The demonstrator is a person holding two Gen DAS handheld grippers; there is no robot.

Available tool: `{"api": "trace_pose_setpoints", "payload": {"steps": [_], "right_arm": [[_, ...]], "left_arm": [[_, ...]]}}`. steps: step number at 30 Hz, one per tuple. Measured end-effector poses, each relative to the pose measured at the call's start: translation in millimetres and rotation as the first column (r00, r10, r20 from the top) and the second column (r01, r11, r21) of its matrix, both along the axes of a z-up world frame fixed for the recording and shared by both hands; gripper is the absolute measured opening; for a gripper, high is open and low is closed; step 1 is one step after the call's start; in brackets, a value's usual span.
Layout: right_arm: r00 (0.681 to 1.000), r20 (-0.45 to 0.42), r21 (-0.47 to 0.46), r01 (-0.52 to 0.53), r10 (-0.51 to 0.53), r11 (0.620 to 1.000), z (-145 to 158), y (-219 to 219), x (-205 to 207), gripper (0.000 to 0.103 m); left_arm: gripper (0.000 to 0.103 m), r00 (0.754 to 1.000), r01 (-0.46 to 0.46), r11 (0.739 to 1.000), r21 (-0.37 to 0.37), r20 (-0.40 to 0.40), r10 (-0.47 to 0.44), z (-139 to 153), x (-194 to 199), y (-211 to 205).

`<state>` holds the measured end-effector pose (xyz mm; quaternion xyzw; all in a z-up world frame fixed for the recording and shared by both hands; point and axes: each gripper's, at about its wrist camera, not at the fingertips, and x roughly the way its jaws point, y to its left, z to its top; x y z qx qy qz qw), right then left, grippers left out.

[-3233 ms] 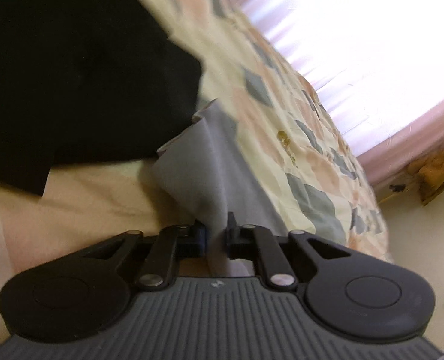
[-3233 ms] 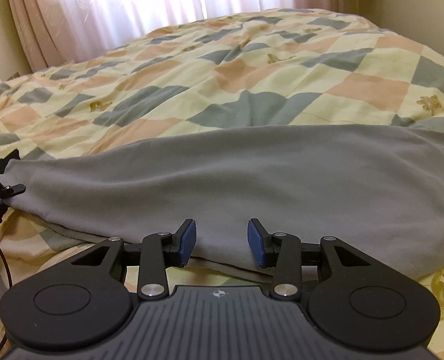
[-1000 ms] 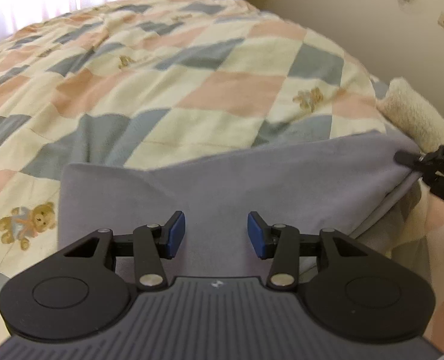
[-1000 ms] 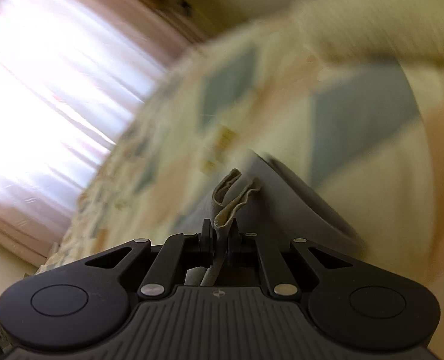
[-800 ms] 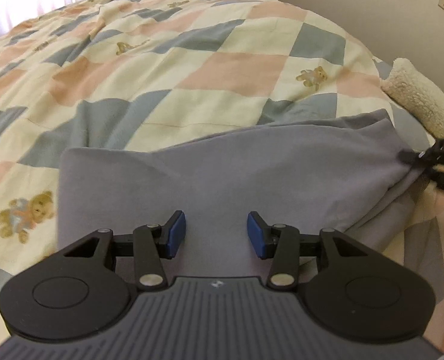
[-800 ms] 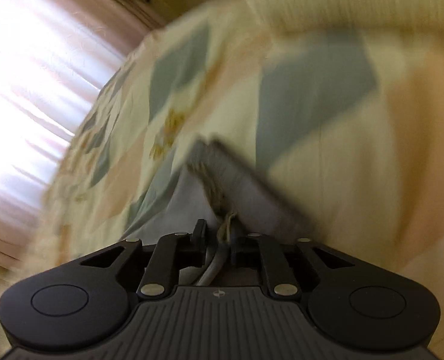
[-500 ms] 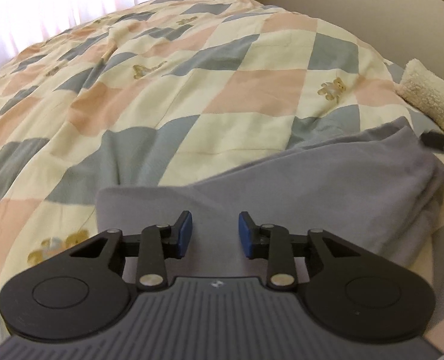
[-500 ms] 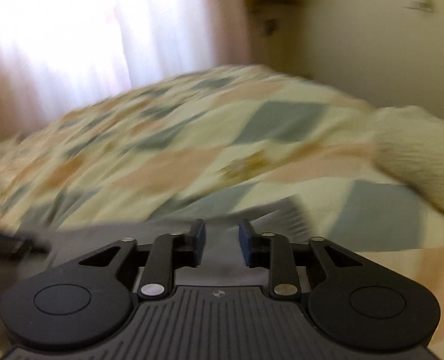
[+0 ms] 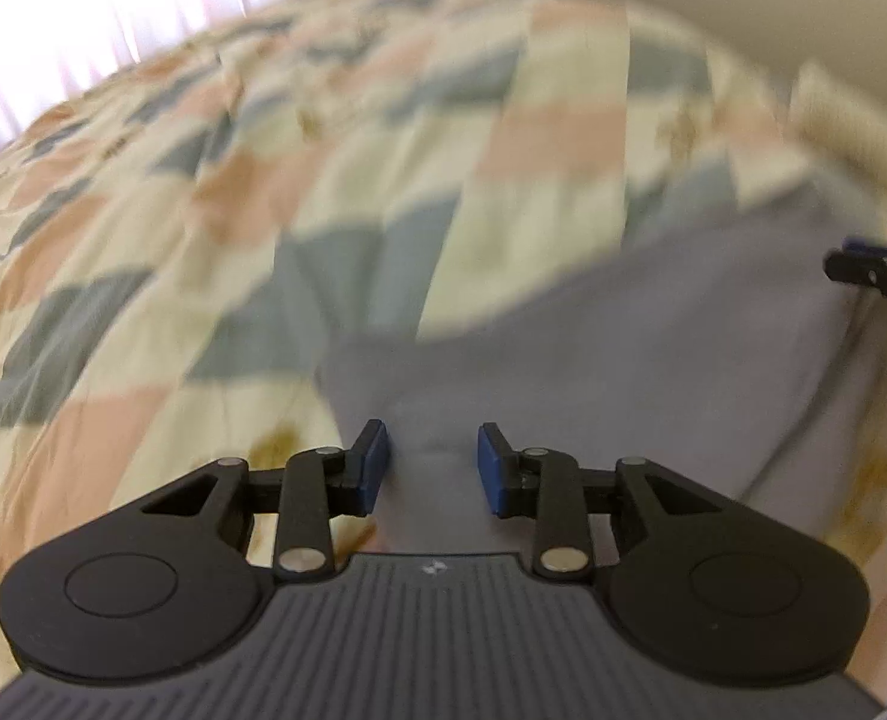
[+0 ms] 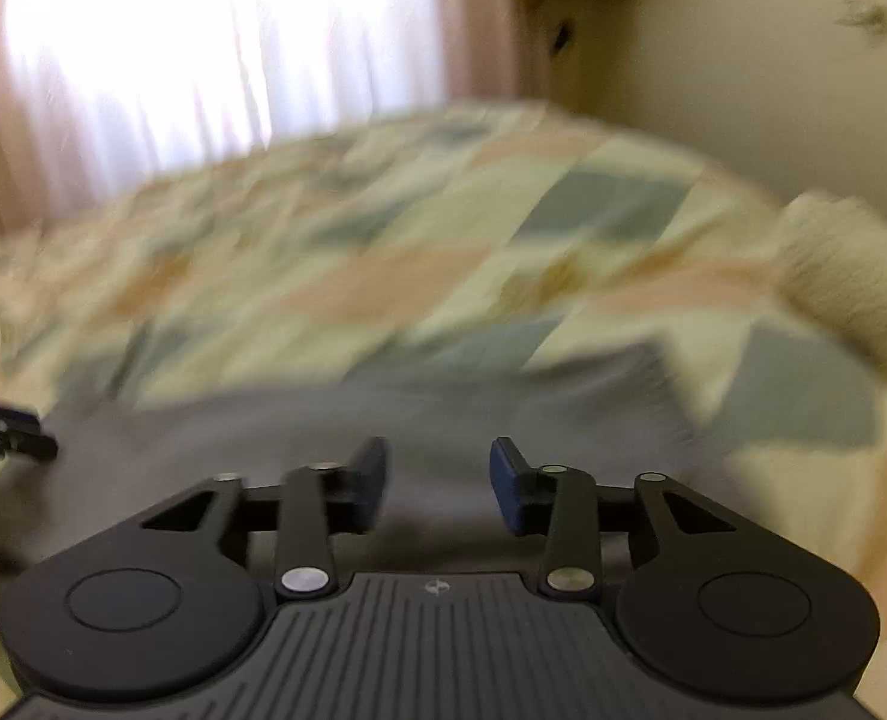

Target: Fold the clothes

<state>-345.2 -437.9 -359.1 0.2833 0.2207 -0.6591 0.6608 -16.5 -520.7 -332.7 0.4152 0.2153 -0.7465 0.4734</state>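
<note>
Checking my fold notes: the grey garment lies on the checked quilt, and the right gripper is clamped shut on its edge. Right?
Not quite. The grey garment does lie on the checked quilt, but the right gripper is not clamped: the right wrist view shows its jaws apart and opening, pads pressing no cloth.

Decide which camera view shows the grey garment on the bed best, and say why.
The left wrist view: the grey garment fills the middle, with its far edge and left corner readable despite blur. In the right wrist view the garment is darker and badly smeared, so its edges are hard to trace.
</note>
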Motion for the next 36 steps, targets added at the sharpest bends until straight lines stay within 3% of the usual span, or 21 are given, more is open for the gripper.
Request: {"api": "trace_pose_setpoints", "payload": {"steps": [2,7,10,13,14,16,18,21,24,27,30,34,36], "right_arm": [[0.999,-0.039,0.032,0.034,-0.033,0.999,-14.6,3.3,8.9,0.036],[0.982,-0.099,-0.026,0.16,-0.162,0.987,17.8,35.0,24.1,0.037],[0.981,-0.159,-0.083,0.096,-0.108,0.992,33.8,53.2,73.4,0.037],[0.985,-0.172,-0.124,-0.046,0.024,0.991,44.4,74.9,138.2,0.036],[0.985,-0.153,-0.128,-0.096,0.076,0.987,45.0,78.4,155.5,0.036],[0.983,-0.099,-0.118,-0.165,0.154,0.979,42.3,74.2,183.3,0.019],[0.984,-0.065,-0.132,-0.173,0.166,0.976,38.7,66.3,199.0,0.02],[0.983,-0.018,-0.122,-0.185,0.184,0.975,24.5,50.0,216.7,0.021],[0.972,-0.005,-0.011,-0.236,0.236,0.972,1.1,41.1,231.9,0.02],[0.969,-0.052,0.01,-0.241,0.241,0.971,-4.6,50.1,240.3,0.019],[0.976,-0.017,0.004,-0.216,0.216,0.976,8.2,52.4,236.3,0.02],[0.976,-0.008,-0.077,-0.215,0.215,0.973,23.7,58.7,238.8,0.021],[0.969,-0.013,-0.034,-0.245,0.245,0.969,14.7,51.8,249.1,0.022]], "left_arm": [[0.03,1.0,0.0,1.0,0.025,-0.017,0.0,-7.1,12.9,-2.3],[0.032,0.993,-0.003,0.998,0.055,-0.119,0.01,9.1,51.2,-16.4],[0.034,0.981,0.004,0.995,0.098,-0.193,0.015,20.3,70.5,-32.1],[0.033,0.97,0.037,0.989,0.144,-0.245,0.0,20.3,76.5,-48.0],[0.033,0.971,0.069,0.988,0.14,-0.236,-0.035,18.9,72.4,-47.7],[0.032,0.971,0.134,0.982,0.135,-0.216,-0.103,16.1,64.1,-46.8],[0.032,0.976,0.191,0.972,0.139,-0.135,-0.172,5.3,51.9,-41.4],[0.032,0.978,0.208,0.965,0.159,-0.067,-0.2,-7.9,43.7,-36.3],[0.033,0.982,0.188,0.967,0.174,-0.07,-0.178,-10.2,42.9,-36.6],[0.035,0.98,0.199,0.965,0.17,-0.049,-0.193,-10.5,40.2,-34.7],[0.035,0.976,0.216,0.963,0.158,-0.025,-0.215,-7.6,38.1,-32.9],[0.034,0.977,0.213,0.964,0.159,-0.021,-0.213,-7.6,38.0,-34.0],[0.035,0.977,0.214,0.963,0.166,-0.019,-0.214,-9.6,38.5,-35.1]]}}
